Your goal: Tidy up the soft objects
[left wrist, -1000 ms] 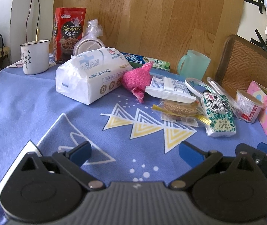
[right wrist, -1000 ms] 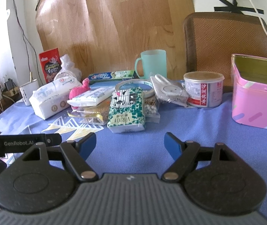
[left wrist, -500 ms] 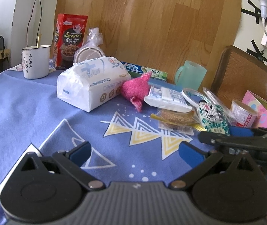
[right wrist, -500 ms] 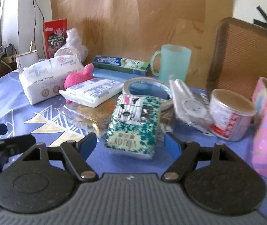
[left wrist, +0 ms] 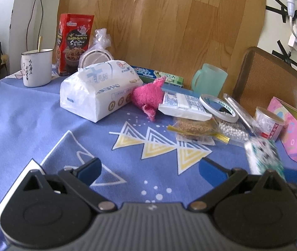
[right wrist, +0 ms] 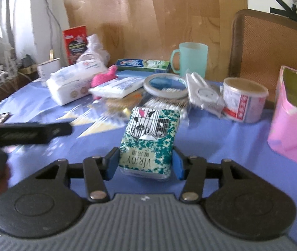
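Note:
My right gripper (right wrist: 145,165) has its jaws closing, the blue pads against both sides of a green patterned tissue pack (right wrist: 148,138). The pack is tilted up, apart from the pile, and shows blurred at the right of the left wrist view (left wrist: 263,156). My left gripper (left wrist: 150,167) hangs open over the blue tablecloth (left wrist: 33,125) with nothing between its fingers. Farther back lie a large white tissue pack (left wrist: 98,92), a pink plush toy (left wrist: 148,96) and a flat white-and-blue pack (left wrist: 184,104).
A pink tin (right wrist: 294,125) stands open at the right. Behind the pile are a tape roll (right wrist: 165,84), a white can (right wrist: 244,100), a mint cup (left wrist: 209,80), a toothpaste box (right wrist: 143,64), a red box (left wrist: 74,44) and an enamel mug (left wrist: 36,68). A chair (right wrist: 269,48) stands behind.
The right gripper went in to the green tissue pack, narrowed its jaws around it and drew it out of the pile, nearer to the front. The left gripper stayed put and open.

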Motion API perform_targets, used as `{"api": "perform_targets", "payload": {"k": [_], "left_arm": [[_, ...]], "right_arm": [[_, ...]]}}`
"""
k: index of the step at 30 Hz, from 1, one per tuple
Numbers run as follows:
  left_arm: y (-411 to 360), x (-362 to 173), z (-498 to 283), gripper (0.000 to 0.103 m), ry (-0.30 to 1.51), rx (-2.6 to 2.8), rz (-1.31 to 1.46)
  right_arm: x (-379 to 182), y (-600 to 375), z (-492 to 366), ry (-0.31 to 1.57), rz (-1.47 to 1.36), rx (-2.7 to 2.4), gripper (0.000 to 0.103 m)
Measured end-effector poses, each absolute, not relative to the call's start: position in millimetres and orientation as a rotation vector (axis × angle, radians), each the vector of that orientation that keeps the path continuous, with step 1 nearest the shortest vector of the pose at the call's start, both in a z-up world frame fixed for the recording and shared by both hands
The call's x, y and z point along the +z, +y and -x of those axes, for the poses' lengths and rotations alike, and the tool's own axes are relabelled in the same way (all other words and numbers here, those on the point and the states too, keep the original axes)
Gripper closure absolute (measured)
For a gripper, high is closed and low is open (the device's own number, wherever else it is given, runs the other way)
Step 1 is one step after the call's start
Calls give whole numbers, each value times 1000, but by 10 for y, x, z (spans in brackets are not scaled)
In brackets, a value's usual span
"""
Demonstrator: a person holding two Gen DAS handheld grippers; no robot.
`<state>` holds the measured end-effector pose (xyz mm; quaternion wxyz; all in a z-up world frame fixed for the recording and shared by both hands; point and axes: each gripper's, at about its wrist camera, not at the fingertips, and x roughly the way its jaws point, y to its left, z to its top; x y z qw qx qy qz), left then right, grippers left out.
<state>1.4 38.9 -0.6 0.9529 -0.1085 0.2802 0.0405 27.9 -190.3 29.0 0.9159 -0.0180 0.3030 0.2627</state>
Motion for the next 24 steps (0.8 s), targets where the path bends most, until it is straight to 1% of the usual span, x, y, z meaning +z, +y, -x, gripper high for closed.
{"api": "perform_targets", "payload": {"k": [5, 11, 19, 21, 23, 24], "left_arm": [[362, -16, -35, 0, 588, 71, 205], [332, -24, -35, 0, 599, 62, 189], [297, -6, -21, 0, 589, 57, 177], [257, 9, 4, 0, 579, 51, 167], [222, 24, 23, 0, 581, 30, 174], [205, 29, 26, 0, 585, 19, 182]], "right_arm": [[252, -1973, -98, 623, 27, 565, 47], [239, -2006, -82, 625, 1, 554, 47], [272, -2011, 56, 577, 68, 568, 46], [263, -2033, 66, 578, 71, 571, 44], [251, -2057, 89, 575, 72, 572, 38], [247, -2068, 99, 573, 72, 573, 37]]}}
